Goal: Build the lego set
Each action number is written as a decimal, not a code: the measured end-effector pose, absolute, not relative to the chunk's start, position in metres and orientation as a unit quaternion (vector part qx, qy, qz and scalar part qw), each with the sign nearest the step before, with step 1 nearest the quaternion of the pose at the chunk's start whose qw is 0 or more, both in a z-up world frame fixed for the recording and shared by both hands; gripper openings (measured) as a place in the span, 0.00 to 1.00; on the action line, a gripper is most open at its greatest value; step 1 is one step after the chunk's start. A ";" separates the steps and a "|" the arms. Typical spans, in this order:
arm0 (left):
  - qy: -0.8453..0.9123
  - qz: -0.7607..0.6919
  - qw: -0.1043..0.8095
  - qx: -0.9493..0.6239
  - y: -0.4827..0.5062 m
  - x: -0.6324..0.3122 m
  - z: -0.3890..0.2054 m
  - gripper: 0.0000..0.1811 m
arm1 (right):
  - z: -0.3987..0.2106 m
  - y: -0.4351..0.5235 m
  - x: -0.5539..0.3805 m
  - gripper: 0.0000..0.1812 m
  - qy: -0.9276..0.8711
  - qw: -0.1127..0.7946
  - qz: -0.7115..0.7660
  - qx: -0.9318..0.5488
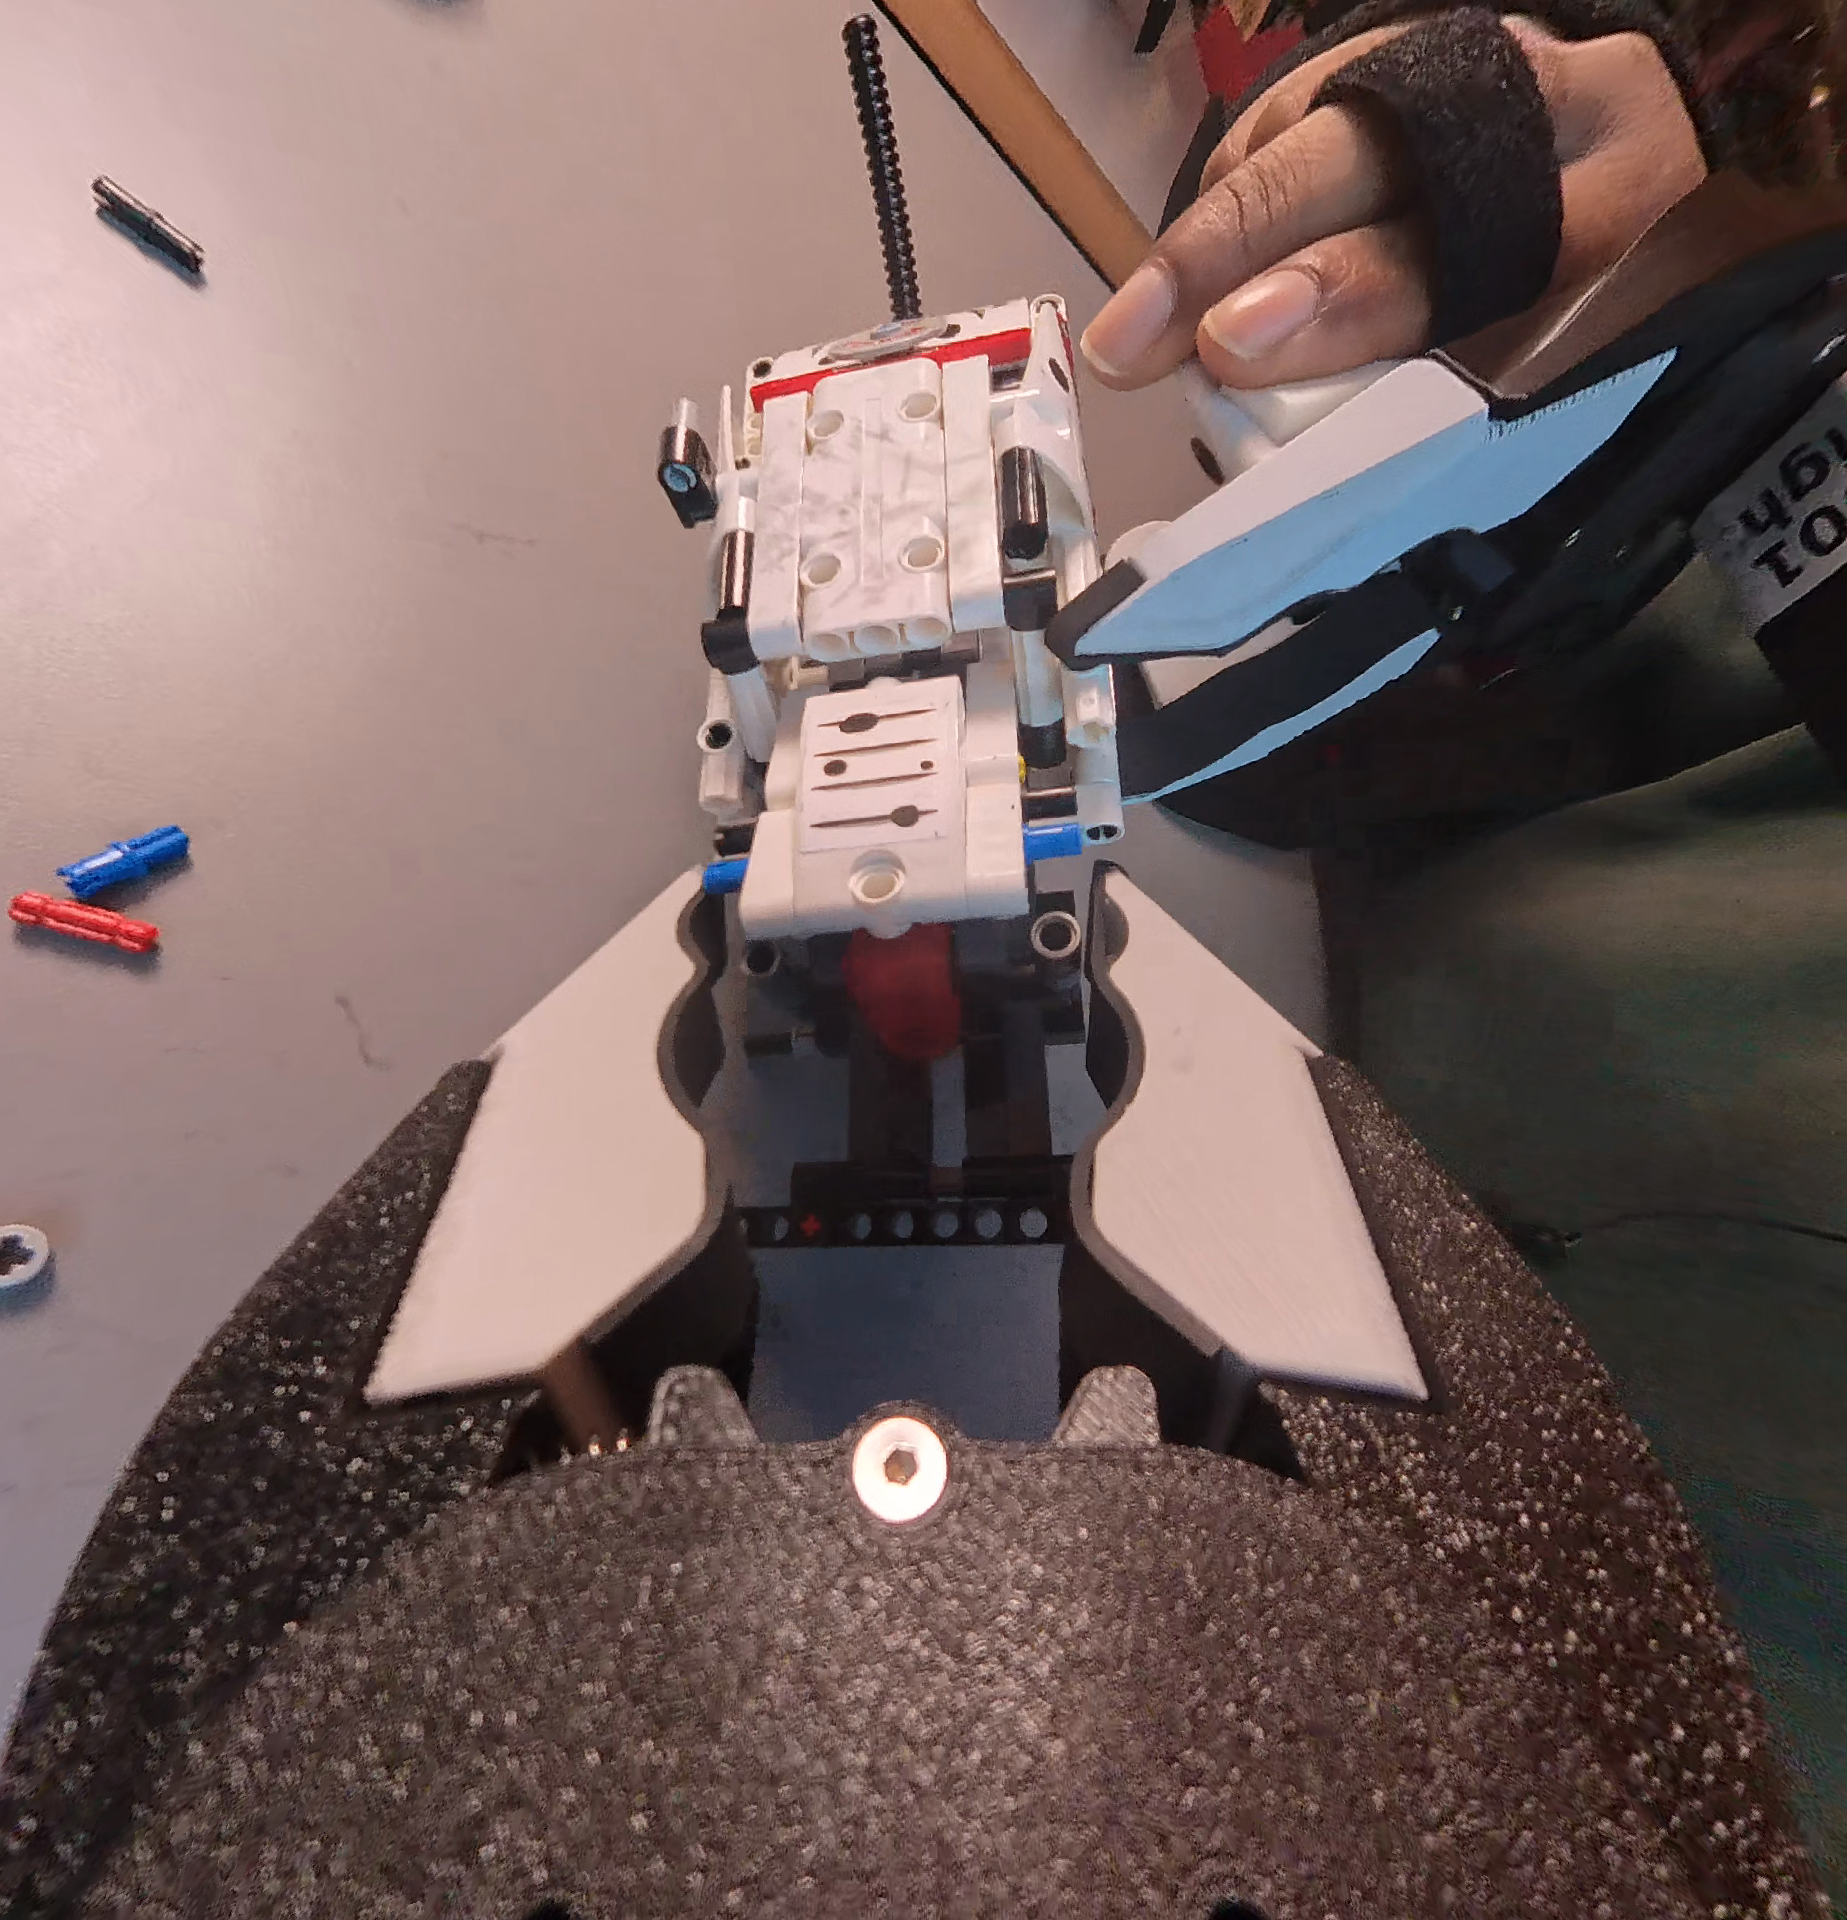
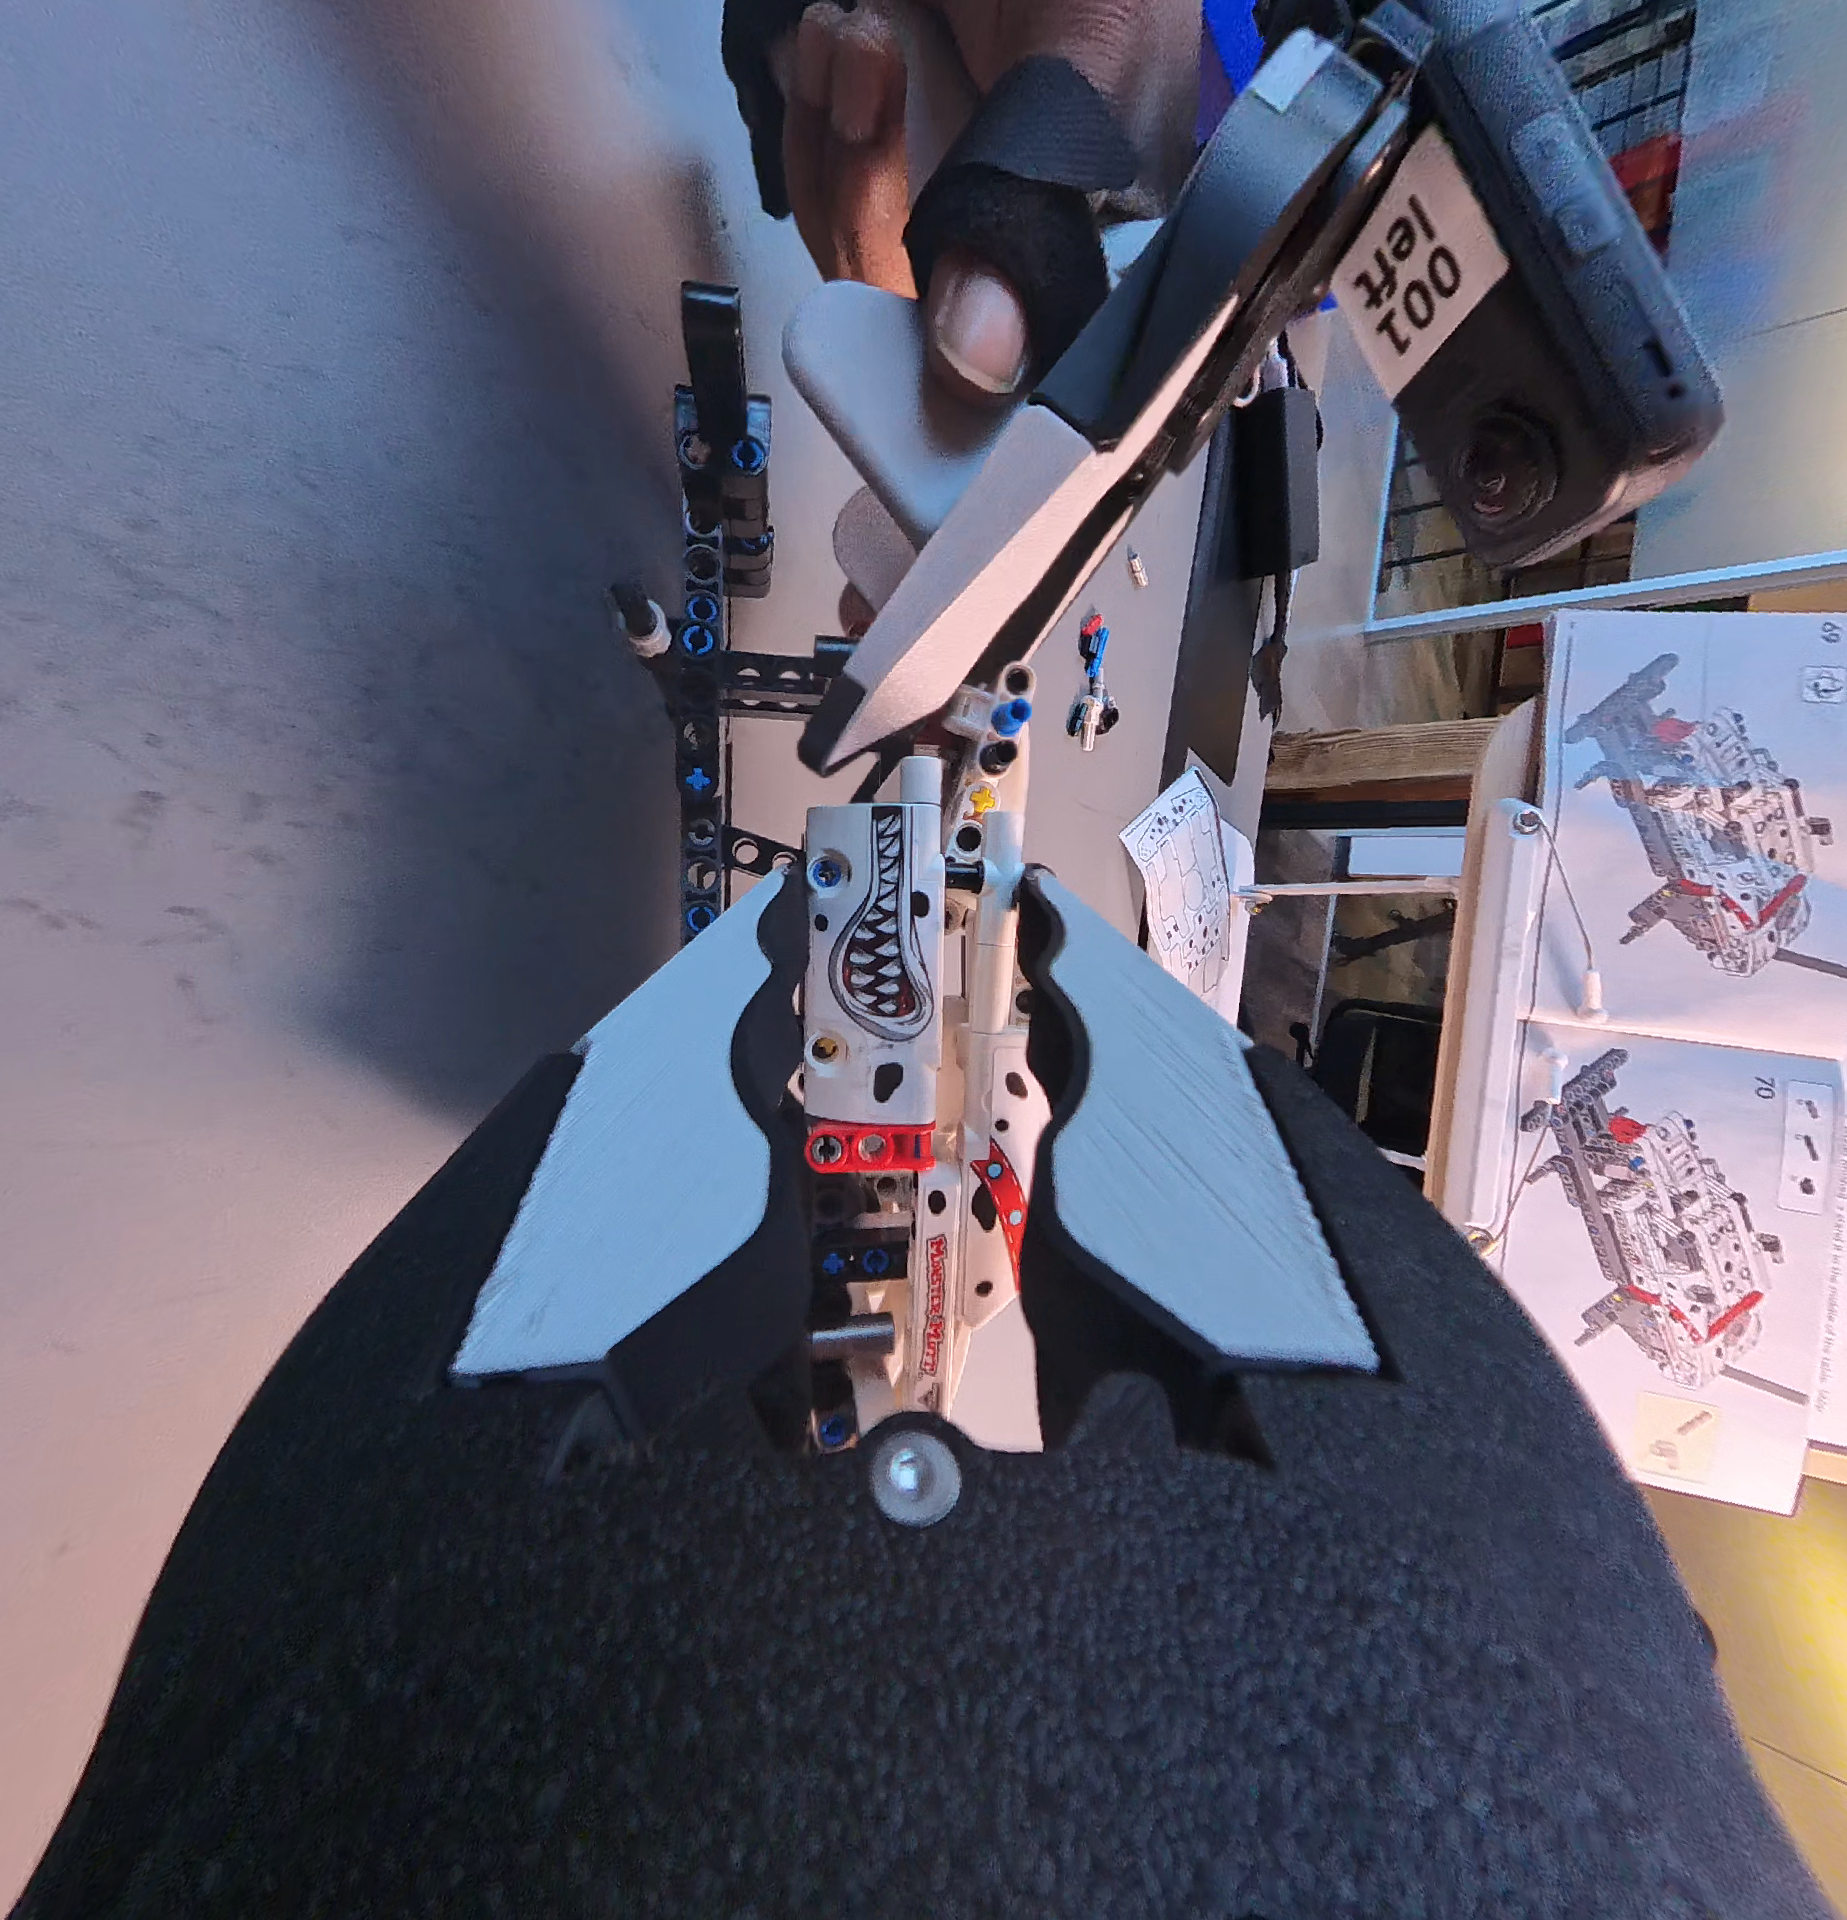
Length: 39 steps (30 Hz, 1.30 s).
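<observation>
Holding: both grippers have the lego model between their jaws at once, above the grey table (image 1: 275,520).
Model: a white, black and red vehicle (image 1: 898,644), largely built; a black ribbed rod (image 1: 883,166) sticks out of its far end.
Left gripper (image 1: 898,914): jaws closed to the width of the black frame at the model's near end, one finger (image 1: 586,1091) pressed against each side.
Right gripper (image 2: 903,904): jaws closed on the white body, against the panel with the toothy-mouth sticker (image 2: 883,935); in the left wrist view it comes in from the right side of the model.
Loose parts: a blue pin (image 1: 124,857), a red pin (image 1: 83,920), a black pin (image 1: 148,213) and a grey round piece (image 1: 7,1254) lie on the table, well apart from the model.
Guide: an open instruction booklet (image 2: 1677,1039) stands propped at the right.
Step, as I judge it: steadying or turning the model for the next piece.
Doing it well: keep one grip firm on the stiff black frame, squeeze the white panels only lightly so nothing pops off, and release only one gripper at a time.
</observation>
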<state>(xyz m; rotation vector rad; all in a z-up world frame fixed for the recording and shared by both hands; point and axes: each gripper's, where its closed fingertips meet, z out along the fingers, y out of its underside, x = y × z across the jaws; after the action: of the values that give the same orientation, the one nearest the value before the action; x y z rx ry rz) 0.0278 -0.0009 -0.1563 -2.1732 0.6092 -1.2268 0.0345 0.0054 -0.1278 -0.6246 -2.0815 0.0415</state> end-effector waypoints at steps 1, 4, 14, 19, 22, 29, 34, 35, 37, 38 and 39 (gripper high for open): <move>0.239 -0.443 0.296 -0.812 0.000 0.029 -0.157 0.41 | -0.128 0.005 0.034 0.21 -0.846 0.468 0.017 -0.255; 0.250 -0.422 0.329 -0.807 0.005 0.034 -0.155 0.43 | -0.128 0.003 0.033 0.22 -0.841 0.476 0.020 -0.255; 0.257 -0.414 0.337 -0.805 0.003 0.039 -0.155 0.39 | -0.126 -0.001 0.042 0.26 -0.854 0.458 0.016 -0.246; 0.261 -0.410 0.340 -0.805 0.001 0.040 -0.155 0.38 | -0.121 -0.015 0.046 0.20 -0.862 0.425 0.082 -0.265; 0.273 -0.398 0.345 -0.805 0.000 0.041 -0.156 0.39 | -0.102 -0.012 0.043 0.15 -0.839 0.406 0.155 -0.328; 0.319 -0.342 0.364 -0.805 -0.003 0.046 -0.158 0.38 | -0.114 -0.008 0.053 0.10 -0.886 0.272 0.154 -0.342; 0.333 -0.320 0.370 -0.806 -0.005 0.048 -0.160 0.38 | -0.118 -0.011 0.055 0.08 -0.903 0.253 0.136 -0.321; 0.331 -0.321 0.370 -0.806 -0.005 0.048 -0.160 0.37 | -0.118 -0.011 0.055 0.08 -0.904 0.258 0.129 -0.315; 0.324 -0.326 0.368 -0.808 -0.005 0.047 -0.159 0.37 | -0.119 -0.013 0.056 0.04 -0.910 0.272 0.107 -0.294; 0.320 -0.330 0.366 -0.809 -0.005 0.047 -0.159 0.37 | -0.118 -0.011 0.055 0.04 -0.909 0.289 0.090 -0.285; 0.318 -0.332 0.366 -0.809 -0.005 0.046 -0.159 0.37 | -0.118 -0.011 0.054 0.04 -0.909 0.303 0.076 -0.274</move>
<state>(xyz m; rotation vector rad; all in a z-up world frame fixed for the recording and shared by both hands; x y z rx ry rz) 0.0462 -0.0047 -0.1592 -2.0803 0.8187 -0.8531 0.0544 -0.0111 -0.1181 -0.7272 -2.4101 0.2016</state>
